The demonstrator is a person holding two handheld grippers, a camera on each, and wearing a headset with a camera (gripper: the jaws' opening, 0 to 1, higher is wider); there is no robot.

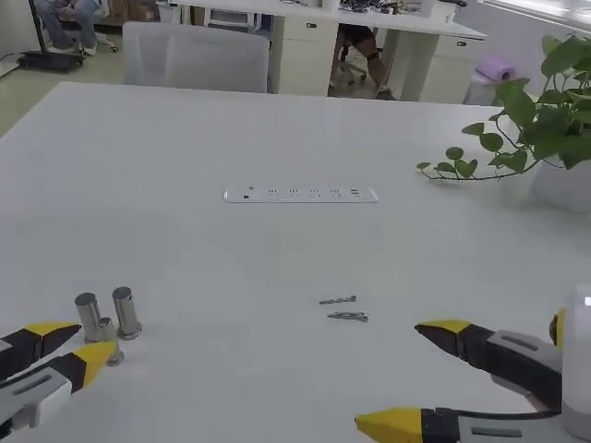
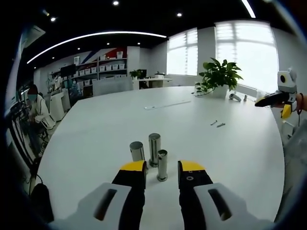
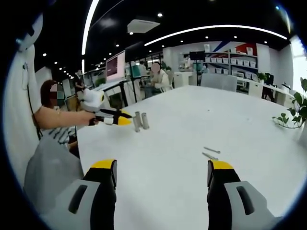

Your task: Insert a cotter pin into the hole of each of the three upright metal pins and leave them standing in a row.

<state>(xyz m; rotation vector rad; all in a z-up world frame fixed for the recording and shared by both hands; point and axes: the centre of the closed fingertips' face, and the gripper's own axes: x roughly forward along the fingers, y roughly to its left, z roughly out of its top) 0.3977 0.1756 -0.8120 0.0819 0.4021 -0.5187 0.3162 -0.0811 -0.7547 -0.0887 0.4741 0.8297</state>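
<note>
WORKBENCH: A broad white table [image 1: 277, 249] spans the head view. A white power strip [image 1: 301, 195] lies flat just above centre frame. At lower left, three short metal pins [image 1: 126, 311] stand upright, close together in a cluster rather than a line. Right of centre, toward the bottom, slim cotter pins [image 1: 338, 300] lie on the bare top in two small groups, one just below the other; their count is too fine to tell. At the right edge, a leafy plant [image 1: 545, 120] sits in a white pot [image 1: 561, 185].

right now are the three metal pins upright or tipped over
Upright. All three metal pins stand on end on the table, close together, by the left gripper's open jaws.
</note>
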